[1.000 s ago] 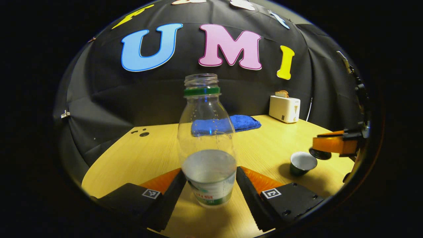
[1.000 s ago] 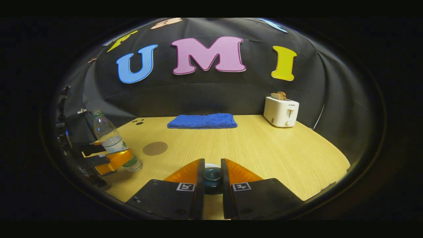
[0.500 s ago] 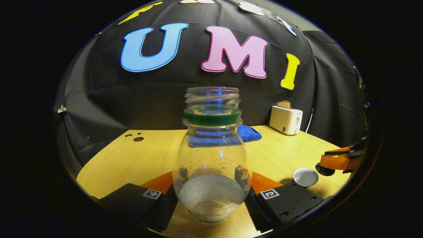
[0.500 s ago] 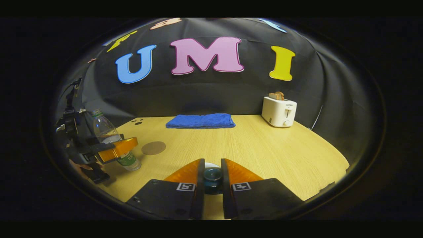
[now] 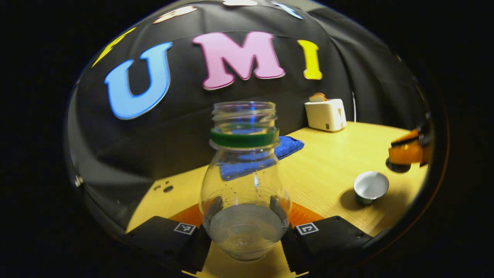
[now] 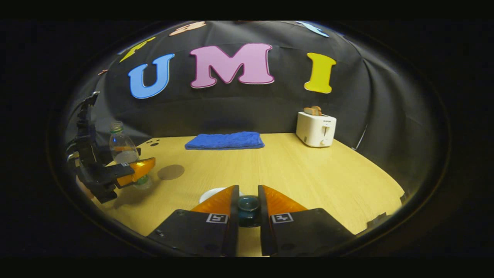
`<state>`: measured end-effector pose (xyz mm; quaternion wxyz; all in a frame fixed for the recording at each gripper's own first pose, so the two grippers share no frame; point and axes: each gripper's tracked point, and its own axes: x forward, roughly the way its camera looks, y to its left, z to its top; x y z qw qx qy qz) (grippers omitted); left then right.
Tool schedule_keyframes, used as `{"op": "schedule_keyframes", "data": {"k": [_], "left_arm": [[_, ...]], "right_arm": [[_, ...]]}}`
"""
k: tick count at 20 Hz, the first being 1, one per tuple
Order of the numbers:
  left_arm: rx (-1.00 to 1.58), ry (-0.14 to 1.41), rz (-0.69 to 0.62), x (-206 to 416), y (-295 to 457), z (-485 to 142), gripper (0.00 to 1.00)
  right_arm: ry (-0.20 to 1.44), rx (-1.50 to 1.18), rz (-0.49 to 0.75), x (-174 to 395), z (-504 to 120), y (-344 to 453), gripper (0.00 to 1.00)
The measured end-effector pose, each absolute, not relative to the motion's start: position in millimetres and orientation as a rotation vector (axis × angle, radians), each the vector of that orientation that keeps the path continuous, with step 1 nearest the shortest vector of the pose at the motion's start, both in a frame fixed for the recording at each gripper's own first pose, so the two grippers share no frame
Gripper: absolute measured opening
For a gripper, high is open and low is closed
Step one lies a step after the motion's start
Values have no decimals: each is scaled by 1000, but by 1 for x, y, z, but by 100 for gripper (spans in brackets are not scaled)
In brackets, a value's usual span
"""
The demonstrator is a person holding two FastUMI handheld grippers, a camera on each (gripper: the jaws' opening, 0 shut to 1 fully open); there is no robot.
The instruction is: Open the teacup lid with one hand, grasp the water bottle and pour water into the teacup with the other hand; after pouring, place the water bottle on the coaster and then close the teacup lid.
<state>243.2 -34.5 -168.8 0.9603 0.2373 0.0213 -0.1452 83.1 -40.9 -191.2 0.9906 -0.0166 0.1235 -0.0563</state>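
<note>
The surface (image 6: 308,170) is a light wooden top with a fine grain, and it stands in a booth with a black cloth wall (image 6: 239,112) behind it. At the far side, in the middle, lies a folded blue towel (image 6: 225,140). At the far right stands a white toaster (image 6: 316,129) with bread in its slot. A round brown coaster (image 6: 170,172) lies flat on the left part of the surface, just beside the water bottle (image 5: 244,181).

The left tool (image 5: 245,235) holds the water bottle, with one finger pressed on each side of its lower body. The bottle has no cap, a green ring sits under its mouth, and some water is in its lower part. In the right gripper view the bottle seems lifted a little above the surface.

The teacup (image 5: 371,187) stands open on the surface at the near right, and its inside is pale. The right tool (image 6: 247,206) is closed on the dark knob of the teacup lid (image 6: 248,205) and holds it up beside the cup.
</note>
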Motion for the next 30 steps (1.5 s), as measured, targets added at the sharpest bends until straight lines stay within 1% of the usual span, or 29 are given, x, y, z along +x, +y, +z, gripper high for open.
{"op": "schedule_keyframes", "data": {"k": [1,5,7,10,13,19,20,21,26,30], "left_arm": [[553,30,-300,246,-41,-164,79],[920,-23,-350,261,-77,-158,79],[1061,-27,-404,260,-93,-174,78],[1228,-15,-427,262,-98,-193,78],[1358,-7,-443,261,-103,-212,78],[1588,-38,-493,270,-120,-218,78],[1613,-51,-501,265,-123,-217,78],[1638,-67,-512,261,-127,-217,78],[1763,-124,-561,251,-136,-218,78],[1858,-132,-578,252,-139,-222,78]], "right_arm": [[245,-32,-124,81,-189,-48,26],[234,-23,-166,71,-185,-74,26],[233,1,-183,66,-188,-85,26],[246,23,-193,61,-196,-95,26],[249,21,-196,58,-201,-102,26],[256,12,-189,58,-205,-115,26],[253,11,-189,57,-204,-117,31],[251,10,-191,58,-204,-119,26],[249,21,-196,57,-206,-124,26],[253,27,-194,54,-208,-129,26]]}}
